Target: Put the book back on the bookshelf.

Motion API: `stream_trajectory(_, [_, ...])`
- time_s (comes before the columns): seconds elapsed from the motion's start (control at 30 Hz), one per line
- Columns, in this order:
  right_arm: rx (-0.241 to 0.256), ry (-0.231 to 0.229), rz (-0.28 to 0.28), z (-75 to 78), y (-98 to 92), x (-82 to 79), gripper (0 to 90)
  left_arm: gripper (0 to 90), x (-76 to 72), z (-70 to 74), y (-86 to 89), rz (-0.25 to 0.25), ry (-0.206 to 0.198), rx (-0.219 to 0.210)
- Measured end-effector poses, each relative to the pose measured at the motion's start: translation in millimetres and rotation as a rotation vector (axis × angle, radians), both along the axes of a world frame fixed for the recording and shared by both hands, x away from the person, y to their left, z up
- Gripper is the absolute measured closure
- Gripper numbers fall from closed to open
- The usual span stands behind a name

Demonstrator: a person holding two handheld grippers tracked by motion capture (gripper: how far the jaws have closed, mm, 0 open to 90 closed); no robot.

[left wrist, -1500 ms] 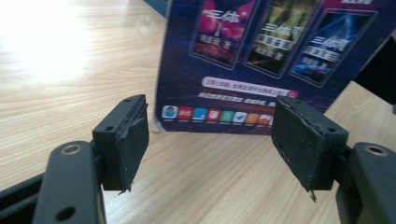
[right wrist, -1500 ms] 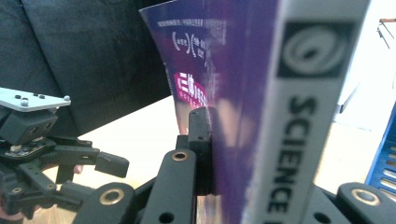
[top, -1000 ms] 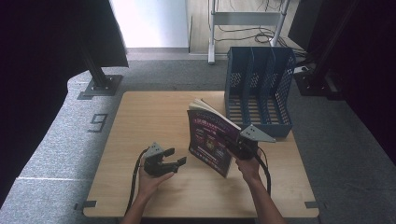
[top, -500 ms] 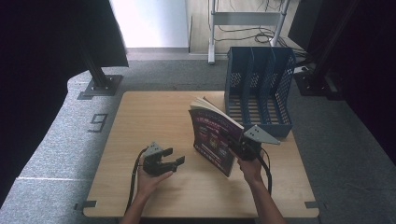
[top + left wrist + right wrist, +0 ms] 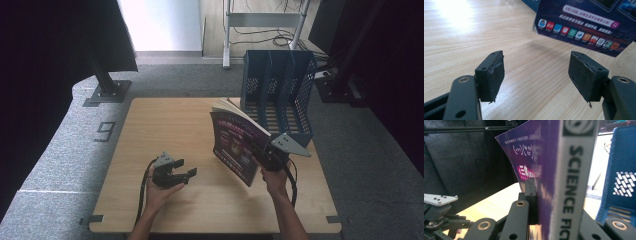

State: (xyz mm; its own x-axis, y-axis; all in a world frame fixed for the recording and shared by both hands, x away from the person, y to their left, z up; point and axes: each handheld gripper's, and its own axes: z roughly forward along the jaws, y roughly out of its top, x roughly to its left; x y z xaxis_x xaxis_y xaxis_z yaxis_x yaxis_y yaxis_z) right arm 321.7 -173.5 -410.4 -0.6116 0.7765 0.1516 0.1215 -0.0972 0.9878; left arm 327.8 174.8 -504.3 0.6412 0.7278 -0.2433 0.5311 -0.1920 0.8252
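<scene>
Right gripper (image 5: 265,156) fingers pinching a purple soft-cover magazine with a white "SCIENCE FICTION" spine (image 5: 236,144) at its spine edge; right gripper view shows one finger (image 5: 531,195) pressed flat against the cover. Magazine held off the light wood worktop (image 5: 165,125), standing on edge and tilted, right of centre, just near-left of the blue perforated plastic file rack with three slots (image 5: 277,95). Magazine and rack look close but apart; cannot tell if pages brush the rack's front. Rack sits at the far right of the worktop, upright, slots open upward and toward the near side; what's visible of the slots holds nothing, only mesh floor and dividers showing.

Left gripper (image 5: 175,175) rests low over the near-left worktop, fingers (image 5: 491,75) spread wide, nothing between them. Left gripper view looks across the wood at the magazine's back cover (image 5: 584,22) with a row of coloured app icons, its lower edge clear of the worktop
</scene>
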Motion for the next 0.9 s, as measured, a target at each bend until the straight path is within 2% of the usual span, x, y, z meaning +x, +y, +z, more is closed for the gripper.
stream_trajectory(0.9, [0.04,-0.045,-0.075,10.8,-22.3,-6.9,81.6,29.1,2.3,-2.3,3.6,0.001,0.024,0.017])
